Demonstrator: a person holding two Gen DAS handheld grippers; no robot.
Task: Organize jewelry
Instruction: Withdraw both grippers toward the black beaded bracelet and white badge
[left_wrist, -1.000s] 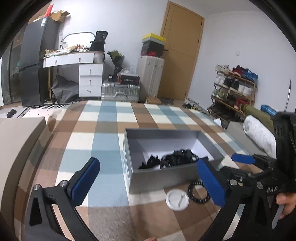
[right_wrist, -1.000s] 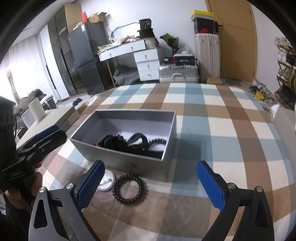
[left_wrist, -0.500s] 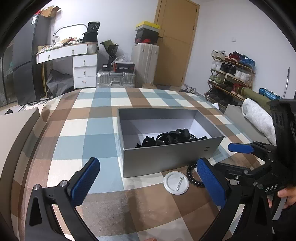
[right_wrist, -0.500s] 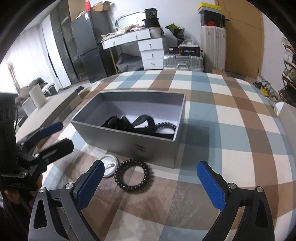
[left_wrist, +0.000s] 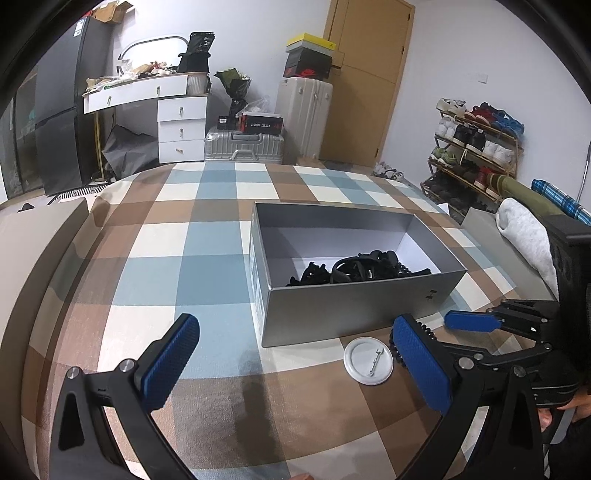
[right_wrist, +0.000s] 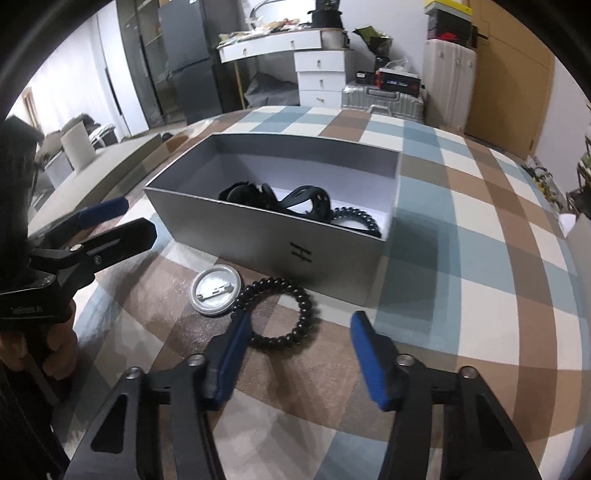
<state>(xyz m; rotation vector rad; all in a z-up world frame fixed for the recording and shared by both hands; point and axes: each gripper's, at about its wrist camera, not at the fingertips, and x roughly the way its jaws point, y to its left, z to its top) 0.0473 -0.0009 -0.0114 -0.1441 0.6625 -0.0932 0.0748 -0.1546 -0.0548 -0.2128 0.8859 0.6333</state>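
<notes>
The counter (right_wrist: 461, 258), under a checked cloth, carries a grey box (right_wrist: 295, 236) that sits ahead of the right gripper (right_wrist: 299, 343) and already holds a heap of dark jewelry (right_wrist: 295, 203). Just in front of that gripper, against the box's near wall, lies a black bead bracelet (right_wrist: 284, 314); the gripper's jaws are closing with the bracelet's near arc between them, the left pad at its rim, the right pad not yet touching, so nothing is pinched so far. Beside the bracelet, toward the left gripper (left_wrist: 291, 362), rests a round pin badge (right_wrist: 216, 291), face down. The left gripper hangs spread wide and empty, with the badge ahead of its right finger. The risk, as I judge it, is that the closing pads push the loose bracelet along the cloth or catch only a bead or two, so it slips out on lifting; the left pad could also nudge the badge
</notes>
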